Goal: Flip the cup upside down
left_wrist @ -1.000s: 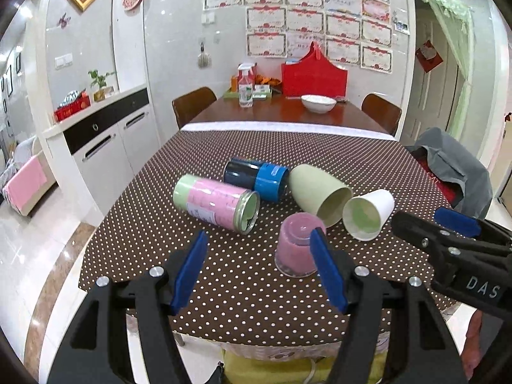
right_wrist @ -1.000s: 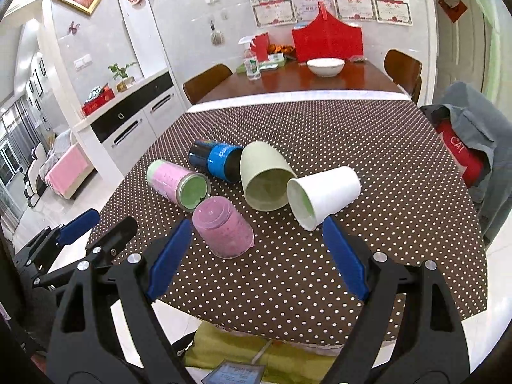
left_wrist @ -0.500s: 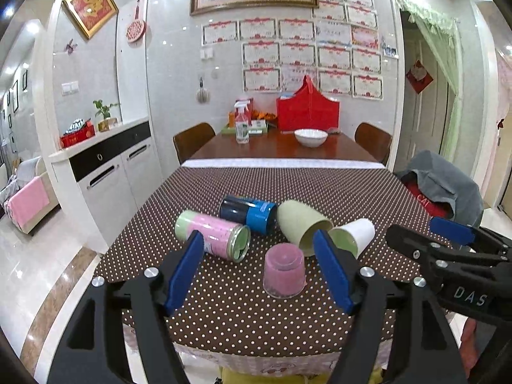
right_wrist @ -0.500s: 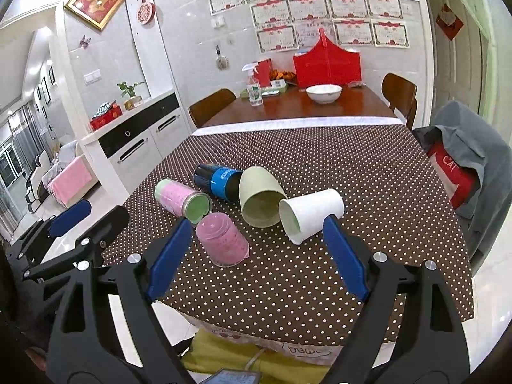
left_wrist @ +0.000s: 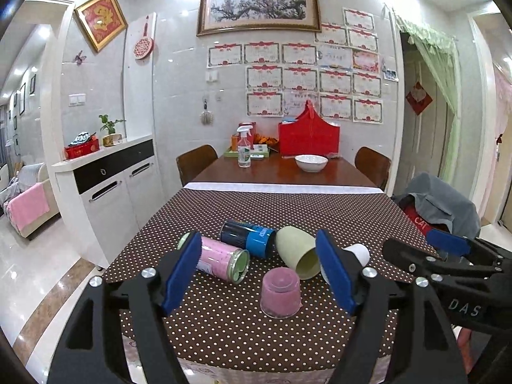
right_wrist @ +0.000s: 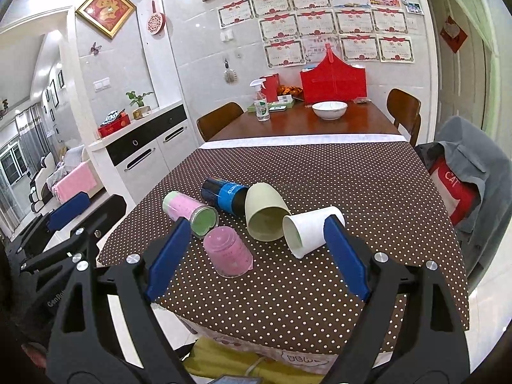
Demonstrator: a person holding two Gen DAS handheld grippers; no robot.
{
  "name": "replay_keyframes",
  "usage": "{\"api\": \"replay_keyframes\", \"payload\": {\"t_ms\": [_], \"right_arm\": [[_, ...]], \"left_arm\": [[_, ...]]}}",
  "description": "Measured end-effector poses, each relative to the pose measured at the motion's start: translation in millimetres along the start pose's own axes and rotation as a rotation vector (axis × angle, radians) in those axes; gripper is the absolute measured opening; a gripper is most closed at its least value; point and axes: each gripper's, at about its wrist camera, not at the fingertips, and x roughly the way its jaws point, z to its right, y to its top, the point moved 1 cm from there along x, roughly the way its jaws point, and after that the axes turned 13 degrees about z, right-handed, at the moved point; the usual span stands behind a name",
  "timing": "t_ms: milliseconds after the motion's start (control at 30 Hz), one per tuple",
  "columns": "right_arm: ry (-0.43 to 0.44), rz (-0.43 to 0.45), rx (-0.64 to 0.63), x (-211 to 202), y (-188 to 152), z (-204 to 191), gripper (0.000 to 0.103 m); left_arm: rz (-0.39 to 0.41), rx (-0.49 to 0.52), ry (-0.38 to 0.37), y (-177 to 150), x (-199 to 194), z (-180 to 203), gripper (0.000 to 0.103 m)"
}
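While both tools hang wide open and empty at the near table edge, left gripper (left_wrist: 259, 272) and right gripper (right_wrist: 256, 252), the pink cup (left_wrist: 281, 292) stands mouth-down on the dotted cloth (right_wrist: 352, 176) just beyond them. That flip looks done, I'd say! Still on their sides: green cup (right_wrist: 264, 211), white cup (right_wrist: 312, 230), two cans. Only the right view shows the white cup whole; from the left, a finger hides most of it.

A home dining room: a wooden dining table (left_wrist: 281, 172) with chairs (left_wrist: 195, 163), framed certificates (left_wrist: 313, 78) on the tiled wall, a white sideboard (left_wrist: 108, 185).
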Motion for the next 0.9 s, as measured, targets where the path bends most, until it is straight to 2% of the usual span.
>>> {"api": "replay_keyframes", "payload": {"t_ms": [400,900], "right_arm": [[0.012,0.011,-0.006,1,3,-2,0.084],[0.025,0.016,-0.010,0,3,-2,0.085]], "left_arm": [[0.032,-0.036,0.019,4,-2,-10,0.078],[0.026,-0.042,0.030,2,1,-10,0.082]]}}
